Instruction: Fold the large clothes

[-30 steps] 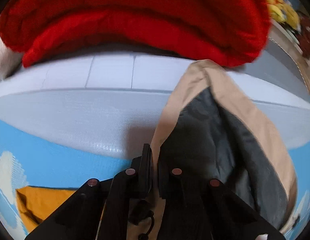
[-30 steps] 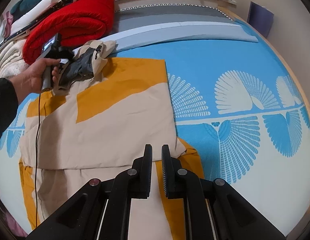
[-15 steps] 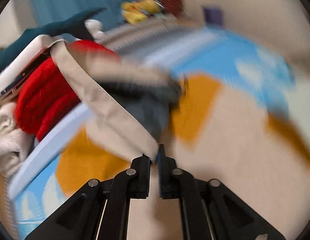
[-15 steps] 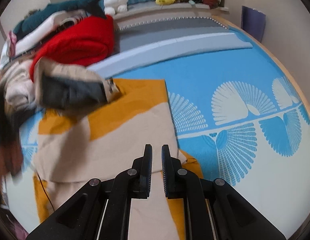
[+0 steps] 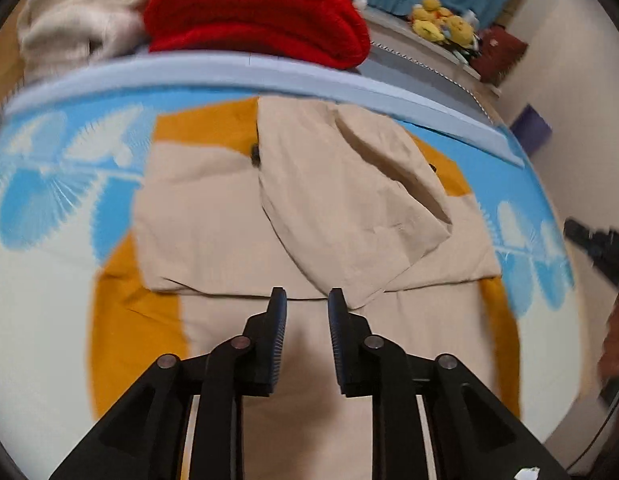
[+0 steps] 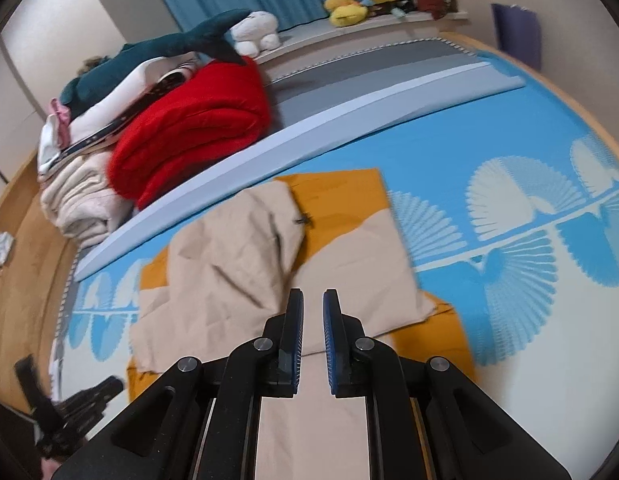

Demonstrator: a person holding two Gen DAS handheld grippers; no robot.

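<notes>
Blur softens the edges of both views, and the near end of the jacket point(image 5: 213, 216) is cut off behind each claw's arms, so its full length cannot be made out. Its lower hem is out of sight. The jacket, beige with mustard-orange panels, lies flat on the blue fan-patterned mat point(image 6: 489, 152), spread straight ahead of both claws, with its long axis running away from them toward the pale blue pad point(image 6: 349, 116) at the far side. The beige hood point(image 5: 349, 200) lies folded over the upper body of the jacket, ahead of the left claw and slightly to its right, its rounded end pointing back toward the claw; a small dark toggle point(image 5: 254, 155) shows at its edge, too small to read further.

The left claw point(image 5: 306, 312) is parted with nothing between its fingers, hanging just over the jacket's folded edge. The right claw point(image 6: 312, 312) has a narrow gap and also grips nothing, over the beige cloth. In the right view the left claw shows only as a dark smeared shape at the lower left.

Beyond the pad, a red blanket point(image 6: 197, 128) sits ahead and left of the right claw, beside stacked pale bedding point(image 6: 81, 200).
</notes>
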